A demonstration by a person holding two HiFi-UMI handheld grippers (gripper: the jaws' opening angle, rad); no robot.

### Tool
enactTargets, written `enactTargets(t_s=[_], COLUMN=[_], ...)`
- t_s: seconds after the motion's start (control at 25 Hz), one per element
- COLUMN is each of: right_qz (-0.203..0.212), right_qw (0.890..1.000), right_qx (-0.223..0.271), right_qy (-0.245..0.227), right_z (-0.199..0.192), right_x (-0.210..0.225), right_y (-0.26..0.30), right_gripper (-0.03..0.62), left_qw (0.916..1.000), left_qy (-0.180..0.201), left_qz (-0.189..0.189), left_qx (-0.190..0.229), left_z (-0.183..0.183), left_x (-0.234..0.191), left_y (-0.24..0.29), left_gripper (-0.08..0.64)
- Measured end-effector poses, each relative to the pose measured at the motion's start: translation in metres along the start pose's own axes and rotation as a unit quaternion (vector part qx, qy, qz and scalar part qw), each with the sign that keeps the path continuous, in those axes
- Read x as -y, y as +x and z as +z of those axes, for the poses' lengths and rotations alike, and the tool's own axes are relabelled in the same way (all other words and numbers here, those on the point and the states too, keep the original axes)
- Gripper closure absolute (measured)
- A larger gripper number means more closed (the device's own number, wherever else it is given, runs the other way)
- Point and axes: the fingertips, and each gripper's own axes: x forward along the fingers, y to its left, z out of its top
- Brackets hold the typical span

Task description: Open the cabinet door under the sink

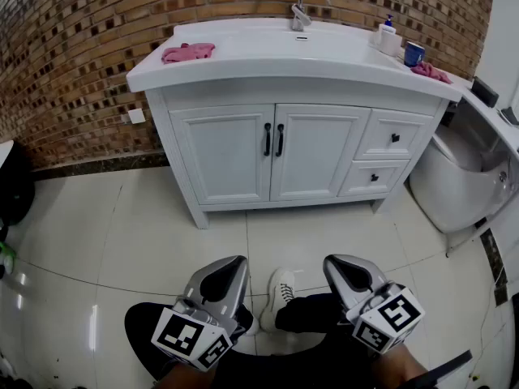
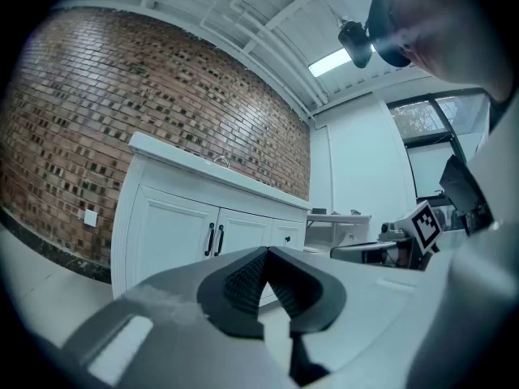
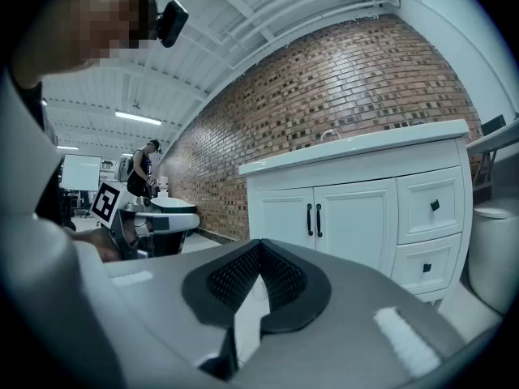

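The white sink cabinet (image 1: 243, 96) stands against the brick wall, with both doors closed. The left door (image 1: 223, 154) and right door (image 1: 316, 151) each carry a black vertical handle (image 1: 267, 139) at the middle seam. Both grippers are held low near the person's legs, well short of the cabinet. My left gripper (image 1: 233, 264) is shut with nothing in it, and so is my right gripper (image 1: 334, 262). In the left gripper view the shut jaws (image 2: 266, 254) point at the handles (image 2: 214, 240). The right gripper (image 3: 259, 245) also faces the handles (image 3: 313, 220).
Two drawers (image 1: 393, 136) sit right of the doors. On the counter lie a pink cloth (image 1: 188, 52), a faucet (image 1: 298, 6), a soap bottle (image 1: 388, 35) and a blue cup (image 1: 413, 53). A toilet (image 1: 458, 181) stands at the right. The person's white shoe (image 1: 280, 290) rests on the tiled floor.
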Motion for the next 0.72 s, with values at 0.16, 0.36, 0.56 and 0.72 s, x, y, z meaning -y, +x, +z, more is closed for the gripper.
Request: enactTargets(t_s=[0.16,0.36,0.56,0.72], right_qz=[0.0,0.004,0.006,0.006], right_qw=[1.0,1.0,1.0,1.0], right_qx=[0.004,0.009,0.007,0.007], right_qy=[-0.004,-0.016,-0.021,-0.013], right_z=[0.003,0.009,0.011,0.013], right_x=[0.006,0.009,0.019,0.035], right_y=[0.004,0.012,0.028,0.047], right_gripper=[0.584,0.586,0.584,0.585], left_qw=[0.9998,0.9997,0.9998,0.9999], left_qy=[-0.005,-0.003,0.002,0.008], left_qz=[-0.003,0.004,0.009,0.006], left_qx=[0.017,0.026,0.018,0.008], left_z=[0.007,0.014,0.018,0.019], left_x=[-0.002,-0.012,-0.025,-0.037], left_y=[0.007,0.019,0.04,0.065], left_gripper=[0.555,0.555,0.554,0.554])
